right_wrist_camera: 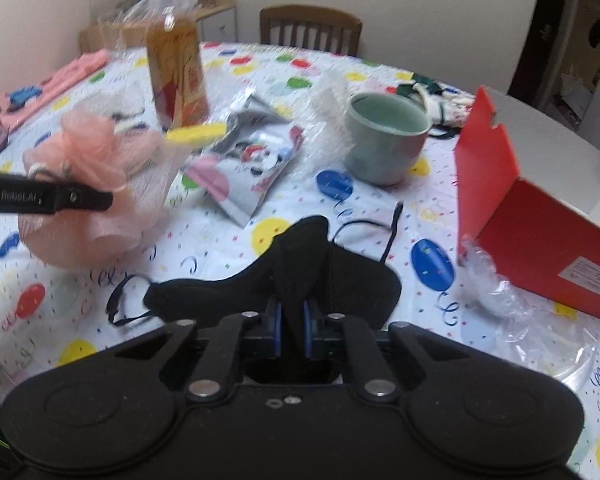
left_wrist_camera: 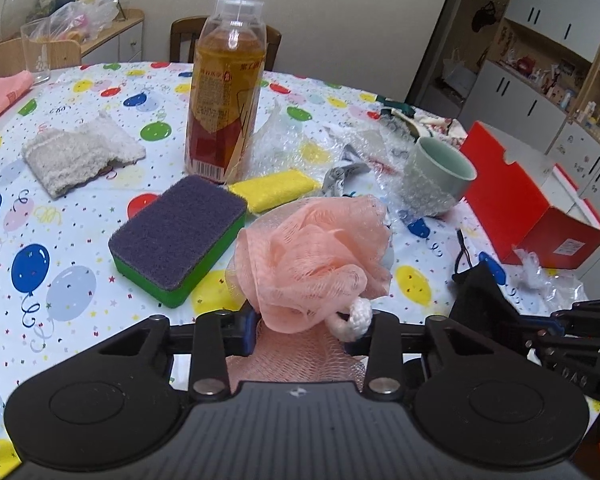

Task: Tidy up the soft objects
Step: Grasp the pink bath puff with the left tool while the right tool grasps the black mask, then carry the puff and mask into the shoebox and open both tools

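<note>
Left gripper [left_wrist_camera: 310, 326] clamps the pink mesh pouf [left_wrist_camera: 312, 256], lower half hidden behind it. Right gripper [right_wrist_camera: 292, 326] pinches the black mask [right_wrist_camera: 300, 276], right of pouf; view blurred.

My left gripper [left_wrist_camera: 312, 330] holds a peach pouf [left_wrist_camera: 312, 256]. My right gripper [right_wrist_camera: 292, 326] holds a black mask [right_wrist_camera: 300, 276]. Balloon-print cloth [left_wrist_camera: 72, 240].

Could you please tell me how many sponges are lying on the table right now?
2. The purple-and-green sponge lies left of the pink bath pouf; the yellow sponge lies behind it, beside the bottle. Clutter might hide others.
</note>
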Demonstrator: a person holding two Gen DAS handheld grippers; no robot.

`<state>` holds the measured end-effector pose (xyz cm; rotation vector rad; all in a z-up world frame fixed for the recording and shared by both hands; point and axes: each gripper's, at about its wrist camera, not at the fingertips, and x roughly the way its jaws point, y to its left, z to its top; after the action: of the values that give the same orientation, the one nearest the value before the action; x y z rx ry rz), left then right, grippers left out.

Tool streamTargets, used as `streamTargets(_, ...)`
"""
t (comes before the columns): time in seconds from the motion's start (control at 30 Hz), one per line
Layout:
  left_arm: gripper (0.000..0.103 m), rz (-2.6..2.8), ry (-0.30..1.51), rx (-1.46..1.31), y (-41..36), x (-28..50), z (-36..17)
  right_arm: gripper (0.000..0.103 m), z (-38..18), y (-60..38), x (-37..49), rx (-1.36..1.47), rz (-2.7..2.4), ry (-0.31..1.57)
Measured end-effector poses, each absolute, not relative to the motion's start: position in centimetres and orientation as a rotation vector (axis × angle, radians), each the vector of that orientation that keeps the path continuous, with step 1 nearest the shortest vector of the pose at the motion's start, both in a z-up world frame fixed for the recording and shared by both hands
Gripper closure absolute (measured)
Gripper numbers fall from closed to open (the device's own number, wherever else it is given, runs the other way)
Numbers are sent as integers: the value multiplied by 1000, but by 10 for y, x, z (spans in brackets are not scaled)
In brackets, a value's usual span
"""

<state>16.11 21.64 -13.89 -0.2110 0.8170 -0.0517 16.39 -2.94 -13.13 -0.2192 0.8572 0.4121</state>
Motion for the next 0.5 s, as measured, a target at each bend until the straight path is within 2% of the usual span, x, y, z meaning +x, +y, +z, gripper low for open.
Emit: streamTargets(0.5, 67, -141, 689, -215, 215, 154, -82, 99, -48, -75, 143, -33, 342, 686)
